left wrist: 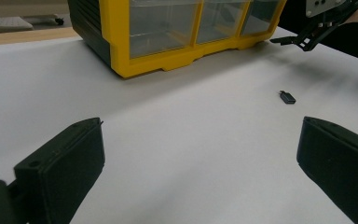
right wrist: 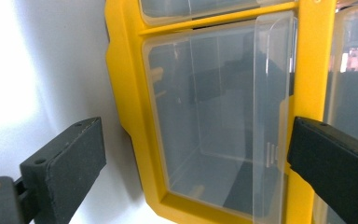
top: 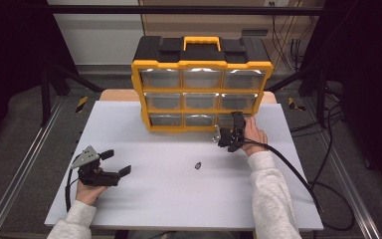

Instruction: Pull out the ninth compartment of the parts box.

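Both tools are held apart: the right tool (top: 237, 130) is aimed at the organizer's bottom-right drawer (right wrist: 219, 121), the left tool (top: 113, 163) above the bench (top: 179, 194), near a small dark adapter (top: 197, 165).

Black tools (top: 117, 163); black cables; pale grey sleeves

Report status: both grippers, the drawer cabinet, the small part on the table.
Right gripper open, jaws facing the bottom-right drawer of the yellow cabinet, not gripping. Left gripper open, empty, low over the table. Small dark part lies loose mid-table. Nothing blocking.
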The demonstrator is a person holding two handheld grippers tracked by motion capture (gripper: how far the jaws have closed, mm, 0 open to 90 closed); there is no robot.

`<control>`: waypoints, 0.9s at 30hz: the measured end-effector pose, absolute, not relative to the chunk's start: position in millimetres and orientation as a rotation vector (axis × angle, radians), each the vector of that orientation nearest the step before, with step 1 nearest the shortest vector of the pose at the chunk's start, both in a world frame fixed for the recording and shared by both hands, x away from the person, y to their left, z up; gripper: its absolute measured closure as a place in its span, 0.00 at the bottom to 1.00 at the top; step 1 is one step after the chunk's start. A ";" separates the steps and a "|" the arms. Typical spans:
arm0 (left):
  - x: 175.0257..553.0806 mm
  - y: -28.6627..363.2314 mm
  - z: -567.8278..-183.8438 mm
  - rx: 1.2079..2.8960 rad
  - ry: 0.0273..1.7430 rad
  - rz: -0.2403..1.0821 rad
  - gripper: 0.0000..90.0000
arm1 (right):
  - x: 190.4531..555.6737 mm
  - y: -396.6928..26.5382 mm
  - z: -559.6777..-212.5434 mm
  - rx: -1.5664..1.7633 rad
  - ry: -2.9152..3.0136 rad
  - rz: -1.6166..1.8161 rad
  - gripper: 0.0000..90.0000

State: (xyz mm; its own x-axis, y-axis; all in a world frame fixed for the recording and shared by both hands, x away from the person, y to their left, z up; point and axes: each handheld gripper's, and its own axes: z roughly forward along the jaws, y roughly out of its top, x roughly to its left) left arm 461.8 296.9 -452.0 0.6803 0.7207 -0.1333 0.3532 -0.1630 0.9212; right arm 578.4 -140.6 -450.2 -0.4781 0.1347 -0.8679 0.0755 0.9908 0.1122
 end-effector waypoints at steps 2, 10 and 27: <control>461.9 296.8 -452.0 1.770 0.860 0.408 0.00 | 578.3 -140.9 -450.4 0.136 2.060 0.067 0.08; 461.9 296.7 -452.1 1.770 0.860 0.409 0.00 | 576.8 -142.1 -451.6 0.120 2.029 0.063 0.15; 462.1 296.5 -452.2 1.772 0.860 0.410 0.00 | 573.9 -143.5 -452.9 0.067 1.954 0.019 0.35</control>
State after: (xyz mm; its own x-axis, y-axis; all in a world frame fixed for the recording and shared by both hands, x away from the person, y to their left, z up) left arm 462.1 296.5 -452.2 0.6797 0.7217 -0.1306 0.3531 -0.1659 0.9208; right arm 573.9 -143.5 -452.9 -0.3734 0.0562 -0.9260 0.0380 0.9983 0.0452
